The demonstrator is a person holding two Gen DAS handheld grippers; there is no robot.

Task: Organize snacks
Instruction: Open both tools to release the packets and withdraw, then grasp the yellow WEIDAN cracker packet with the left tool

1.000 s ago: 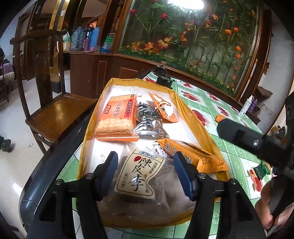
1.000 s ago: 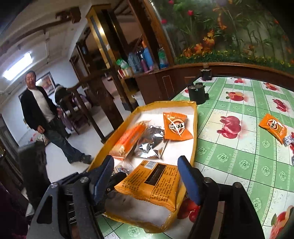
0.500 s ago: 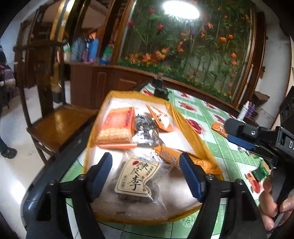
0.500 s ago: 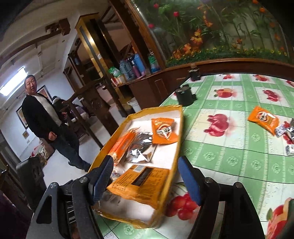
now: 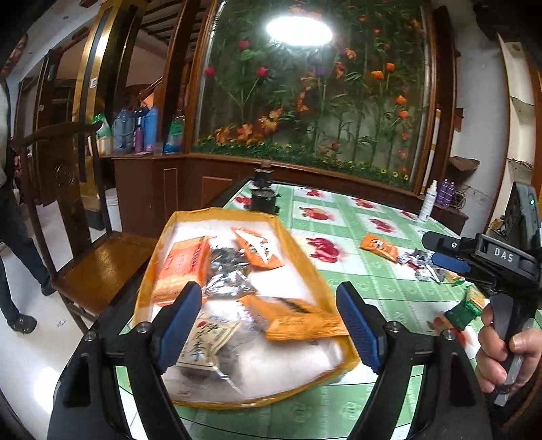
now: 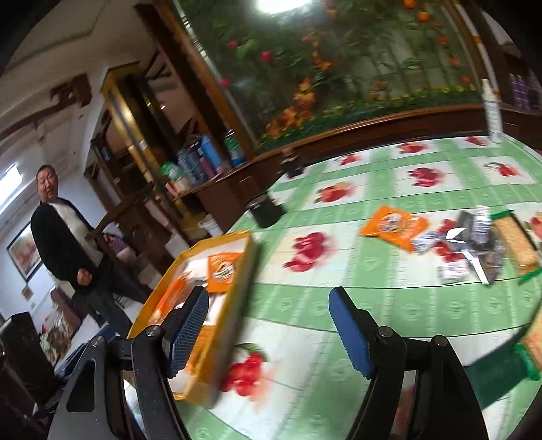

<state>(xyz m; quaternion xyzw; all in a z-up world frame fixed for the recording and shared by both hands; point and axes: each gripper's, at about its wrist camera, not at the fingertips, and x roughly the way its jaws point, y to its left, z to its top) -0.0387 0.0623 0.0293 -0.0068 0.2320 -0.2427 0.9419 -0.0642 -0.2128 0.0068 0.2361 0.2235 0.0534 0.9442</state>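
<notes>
Green fruit-print tablecloth: shallow yellow tray holds several snack packets; orange packet and silver wrappers remain loose. Left gripper and right gripper gape empty.

Glaring overhead lamp; motion blur, fisheye warp.

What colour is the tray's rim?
Yellow-orange, around a white inside; the tray shows best in the left wrist view.

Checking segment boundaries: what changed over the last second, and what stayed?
Both grippers pulled back from the yellow tray: the left gripper rose, the right gripper swung right toward the loose snacks on the tablecloth. Both stayed open and empty. Tray contents unchanged.
</notes>
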